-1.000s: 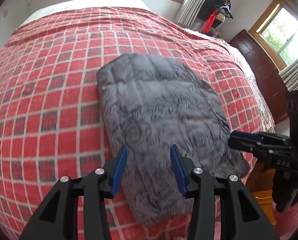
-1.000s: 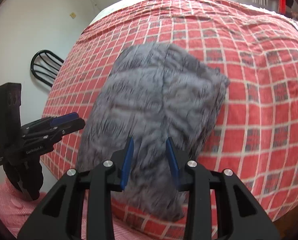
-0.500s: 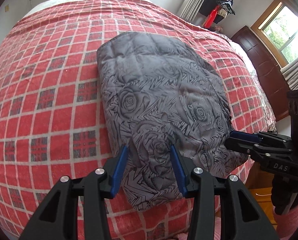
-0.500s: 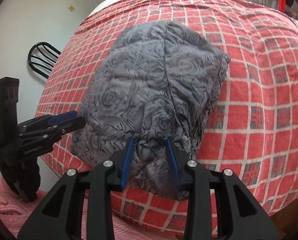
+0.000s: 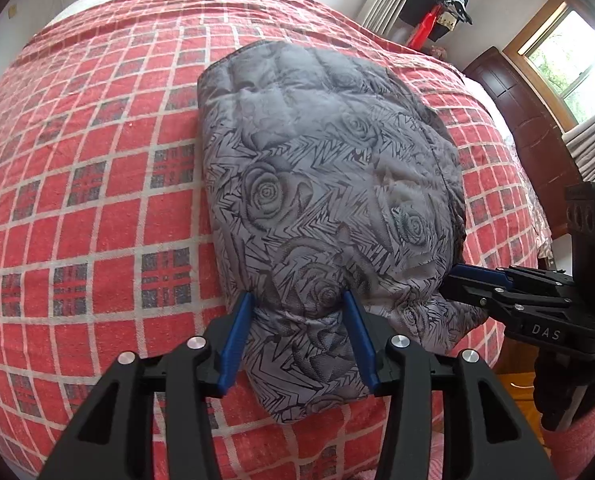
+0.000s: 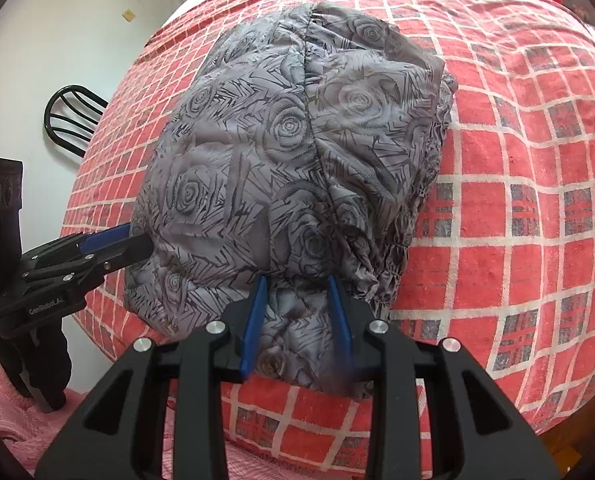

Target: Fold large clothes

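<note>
L tool & R tool both astride near hem of folded jacket on bed; fingers apart, not clamped yet, positioned for next fold.

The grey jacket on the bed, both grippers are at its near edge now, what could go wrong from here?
The grey rose-print jacket is puffy and layered, so the left gripper or right gripper might pinch only the top layer. Its near end overhangs the plaid bedspread, so it could slide off if released.
</note>
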The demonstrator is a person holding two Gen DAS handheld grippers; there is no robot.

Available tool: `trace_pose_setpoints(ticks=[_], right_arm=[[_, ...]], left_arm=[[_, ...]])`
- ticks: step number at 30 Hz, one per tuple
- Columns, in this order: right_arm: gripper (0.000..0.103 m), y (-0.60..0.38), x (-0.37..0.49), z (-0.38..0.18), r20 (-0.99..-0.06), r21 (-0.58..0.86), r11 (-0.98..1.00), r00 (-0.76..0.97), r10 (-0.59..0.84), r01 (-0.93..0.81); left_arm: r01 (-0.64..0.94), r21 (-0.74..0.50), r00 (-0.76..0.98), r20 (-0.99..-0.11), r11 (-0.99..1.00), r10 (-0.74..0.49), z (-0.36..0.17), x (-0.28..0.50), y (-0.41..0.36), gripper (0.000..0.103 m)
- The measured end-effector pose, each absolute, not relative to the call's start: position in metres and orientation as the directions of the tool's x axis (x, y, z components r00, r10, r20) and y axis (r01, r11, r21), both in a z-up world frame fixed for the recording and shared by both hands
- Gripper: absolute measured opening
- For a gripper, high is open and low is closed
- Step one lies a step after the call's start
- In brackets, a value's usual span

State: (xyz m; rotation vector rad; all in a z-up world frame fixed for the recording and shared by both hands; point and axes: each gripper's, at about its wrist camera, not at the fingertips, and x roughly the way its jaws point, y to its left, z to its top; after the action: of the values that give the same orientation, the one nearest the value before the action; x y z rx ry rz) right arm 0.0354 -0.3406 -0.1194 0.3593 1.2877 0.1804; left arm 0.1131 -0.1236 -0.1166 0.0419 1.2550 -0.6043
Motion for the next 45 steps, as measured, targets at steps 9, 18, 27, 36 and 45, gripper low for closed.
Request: trace_pose_setpoints(ticks=[9,18,27,36,45], right_arm=[[0.030,-0.345,0.040,-0.125,-0.901,0.371,0.926,0.269,0.340,0.072],[0.030,-0.346,0.041,-0.128,-0.901,0.373,0.925,0.266,0.343,0.073],[0.040,-0.347,0.040,-0.123,-0.891,0.397,0.915,0.271,0.364,0.076],[0.075,-0.350,0.036,-0.084,-0.864,0.401,0.915,0.355,0.357,0.054],[0.084,-0.389,0.045,-0.085,-0.827,0.479,0.868,0.398,0.397,0.129]], left_arm=[[0.456,-0.288,0.166,-0.902,0.842,-0.398,-0.124,0.116,-0.124,0.050],[0.454,-0.286,0.161,-0.905,0.844,-0.393,-0.128,0.118,-0.125,0.052],[0.465,-0.291,0.157,-0.903,0.836,-0.401,-0.123,0.119,-0.123,0.053],[0.491,-0.255,0.232,-0.883,0.833,-0.408,-0.088,0.123,-0.111,0.059],[0.509,-0.258,0.247,-0.870,0.821,-0.426,-0.077,0.135,-0.107,0.065]])
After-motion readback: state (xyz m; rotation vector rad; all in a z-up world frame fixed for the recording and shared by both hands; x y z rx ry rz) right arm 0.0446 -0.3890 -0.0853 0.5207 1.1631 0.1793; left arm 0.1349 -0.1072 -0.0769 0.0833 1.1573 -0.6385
